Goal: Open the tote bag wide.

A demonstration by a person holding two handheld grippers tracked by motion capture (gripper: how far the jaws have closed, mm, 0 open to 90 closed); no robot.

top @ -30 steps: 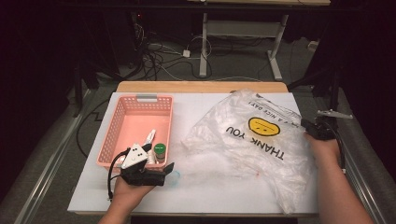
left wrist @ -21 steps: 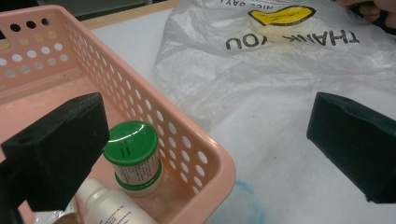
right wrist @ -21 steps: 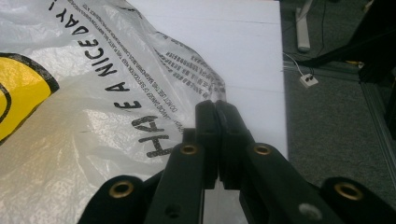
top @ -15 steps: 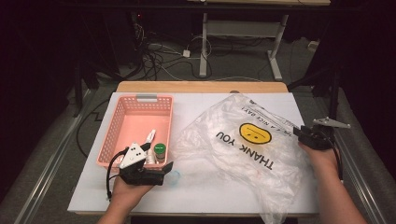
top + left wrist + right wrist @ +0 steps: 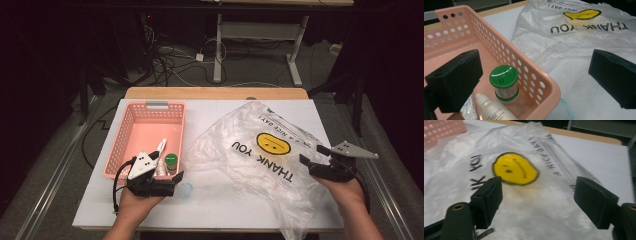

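We see a white tabletop [image 5: 220,107] with a wooden edge [image 5: 215,93] along its far side, standing on a grey floor [image 5: 260,65]. Beyond it, tangled black cables [image 5: 172,57] lie near the white legs of another table [image 5: 218,50]. The surrounding room is dark.

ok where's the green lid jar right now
The green-lidded jar stands upright in the near right corner of the pink basket, at the table's left in the high view, beside a white dropper bottle and just ahead of the left gripper.
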